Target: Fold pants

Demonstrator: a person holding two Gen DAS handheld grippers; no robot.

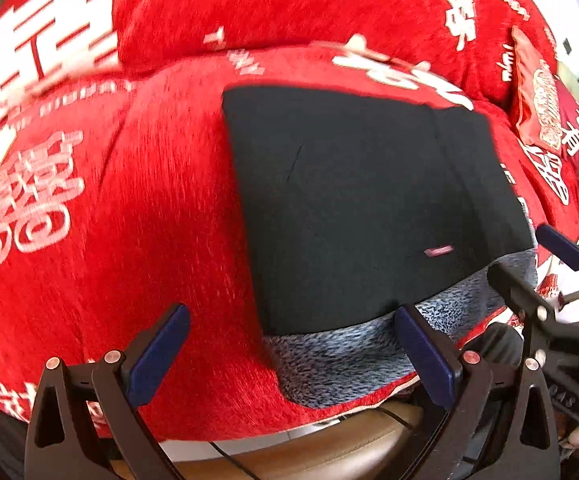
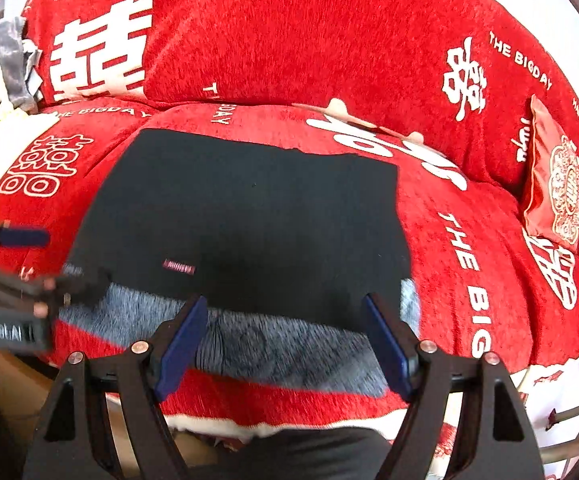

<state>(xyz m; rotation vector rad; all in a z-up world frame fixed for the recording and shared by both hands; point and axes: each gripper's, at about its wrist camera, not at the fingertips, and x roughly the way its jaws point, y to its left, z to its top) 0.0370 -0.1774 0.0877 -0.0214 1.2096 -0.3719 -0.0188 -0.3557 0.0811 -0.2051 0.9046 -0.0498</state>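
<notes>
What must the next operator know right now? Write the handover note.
Left gripper: open, empty, at the near left corner of the pants.
Right gripper: open, empty, over the near edge.
Pants: dark, folded into a flat rectangle on the red sofa, grey fleece lining showing along the near edge.
Done: at least one fold.
Left: probably one more fold, or tidy the lining.

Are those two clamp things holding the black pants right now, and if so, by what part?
Nothing is held. The left hand-held gripper and right hand-held gripper both stand open near the fleecy grey edge of the folded black pants.
</notes>
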